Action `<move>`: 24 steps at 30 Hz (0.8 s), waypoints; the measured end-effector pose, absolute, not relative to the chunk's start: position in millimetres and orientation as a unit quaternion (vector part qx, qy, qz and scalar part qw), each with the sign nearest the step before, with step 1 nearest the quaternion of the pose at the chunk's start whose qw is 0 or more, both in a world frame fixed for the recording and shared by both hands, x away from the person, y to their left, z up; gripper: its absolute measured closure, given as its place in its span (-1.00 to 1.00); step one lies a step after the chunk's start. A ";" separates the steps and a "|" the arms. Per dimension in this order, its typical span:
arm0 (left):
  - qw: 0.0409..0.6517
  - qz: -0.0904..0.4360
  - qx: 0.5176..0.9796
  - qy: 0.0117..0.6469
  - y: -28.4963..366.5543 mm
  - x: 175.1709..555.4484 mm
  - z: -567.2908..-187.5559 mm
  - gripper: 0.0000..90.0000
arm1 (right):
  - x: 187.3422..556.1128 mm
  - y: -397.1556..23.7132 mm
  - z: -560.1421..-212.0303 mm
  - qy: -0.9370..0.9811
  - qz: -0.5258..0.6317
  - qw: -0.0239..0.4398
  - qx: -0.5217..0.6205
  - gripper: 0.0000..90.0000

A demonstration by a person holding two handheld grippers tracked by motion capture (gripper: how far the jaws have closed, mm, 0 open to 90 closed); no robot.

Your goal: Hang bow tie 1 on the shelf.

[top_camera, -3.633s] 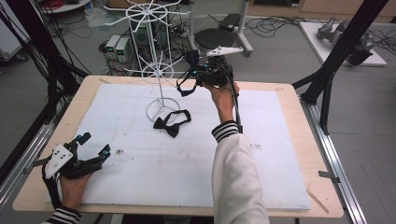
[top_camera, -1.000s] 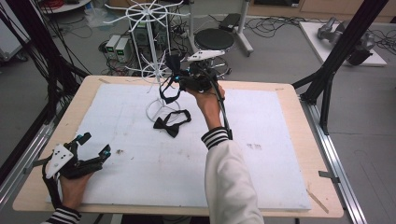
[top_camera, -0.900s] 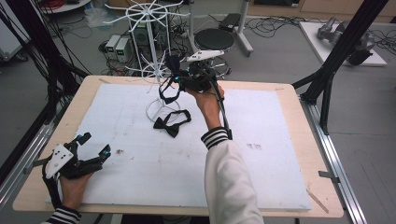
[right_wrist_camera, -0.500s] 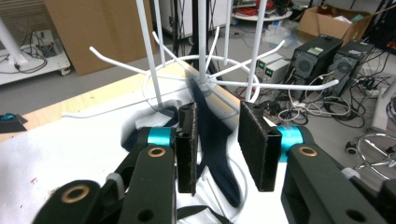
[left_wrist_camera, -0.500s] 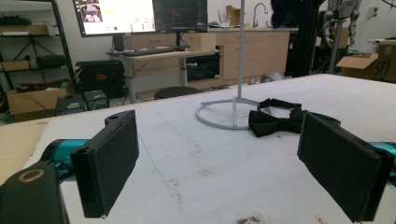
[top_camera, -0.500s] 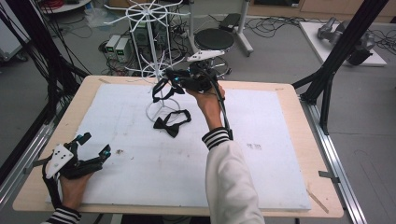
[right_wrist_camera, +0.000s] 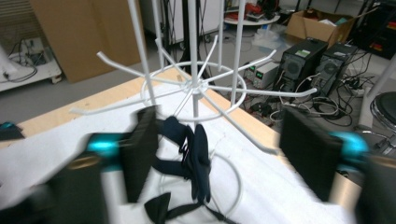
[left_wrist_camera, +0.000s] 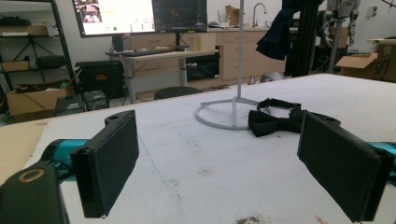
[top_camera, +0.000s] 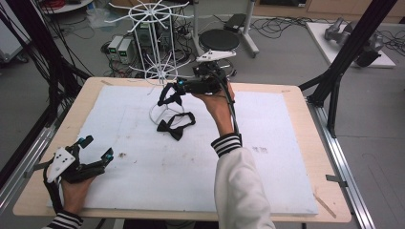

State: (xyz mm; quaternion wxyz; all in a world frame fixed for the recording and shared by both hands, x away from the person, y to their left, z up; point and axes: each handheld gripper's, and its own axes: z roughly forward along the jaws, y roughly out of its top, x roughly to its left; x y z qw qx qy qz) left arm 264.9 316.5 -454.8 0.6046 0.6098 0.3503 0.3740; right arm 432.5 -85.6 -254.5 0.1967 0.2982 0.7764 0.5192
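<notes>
Between the matt black jaws, a white-coated wire rack [right_wrist_camera: 196, 84] and a dark cloth bow tie [right_wrist_camera: 189, 156] are seen.

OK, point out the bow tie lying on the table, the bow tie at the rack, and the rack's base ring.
Lying bow tie [top_camera: 175, 125]: high view, on its knot.
Hanging bow tie [right_wrist_camera: 194, 156]: right gripper view, on the dark fabric between the open jaws.
Base ring [left_wrist_camera: 218, 122]: left gripper view, on the ring's near edge.

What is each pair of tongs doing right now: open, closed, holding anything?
Left tongs: open, holding nothing.
Right tongs: open; a dark bow tie hangs between the jaws, not clamped.
</notes>
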 end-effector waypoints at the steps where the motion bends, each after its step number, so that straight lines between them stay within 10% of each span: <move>1: 0.604 0.375 0.610 0.350 316.7 264.9 -454.9 -0.71 | 430.5 -87.6 -253.3 0.779 0.517 0.196 0.295 -0.58; 24: 0.603 0.372 0.612 0.351 316.8 265.0 -454.5 -0.71 | 321.9 -220.6 -288.4 0.702 0.584 0.243 0.328 -0.75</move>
